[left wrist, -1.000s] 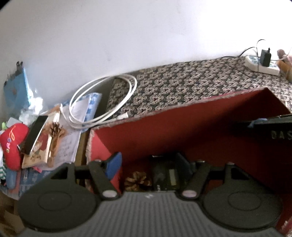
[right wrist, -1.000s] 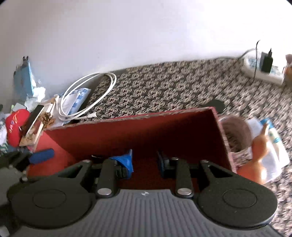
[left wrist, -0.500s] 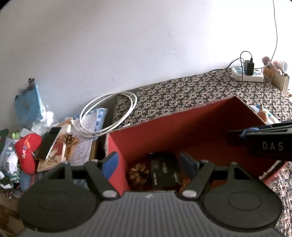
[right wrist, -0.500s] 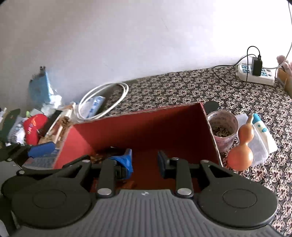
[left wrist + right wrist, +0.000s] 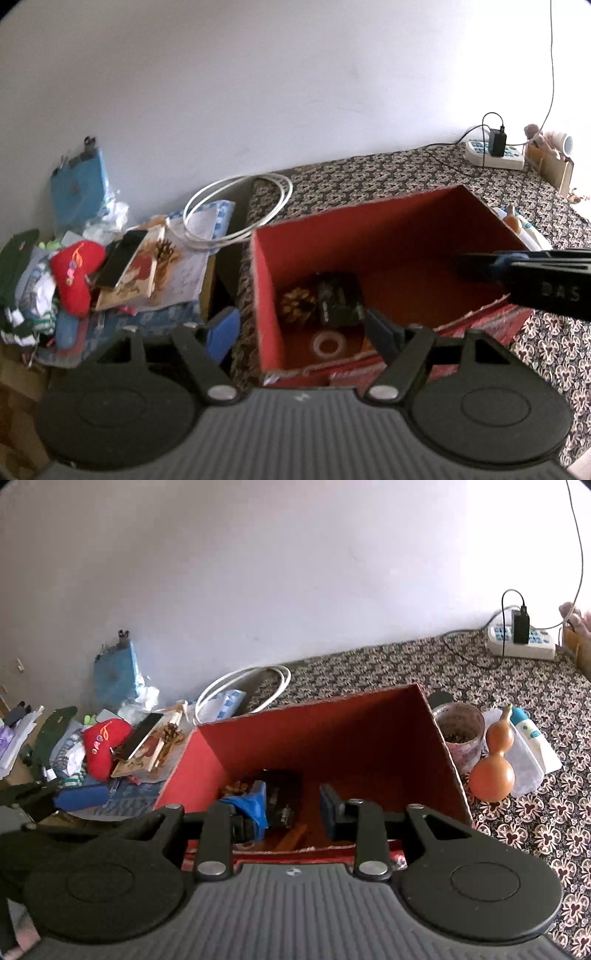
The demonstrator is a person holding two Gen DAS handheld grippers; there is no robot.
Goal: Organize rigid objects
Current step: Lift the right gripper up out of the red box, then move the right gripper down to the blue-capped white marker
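Both pulled back from box [image 5: 369, 236]: left gripper [image 5: 301, 328] spread, empty; right gripper [image 5: 293, 806] narrow gap, empty. Pinecone [image 5: 297, 304] in. Next pick.

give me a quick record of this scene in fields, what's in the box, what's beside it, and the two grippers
box: red box, open top, on patterned cloth
in box: pine cone, black packet, white ring
right of box: cup, gourd, plastic tub
left of box: clutter pile with red plush, phone, white cable
left gripper: open, nothing held
right gripper: jaws apart, nothing between them
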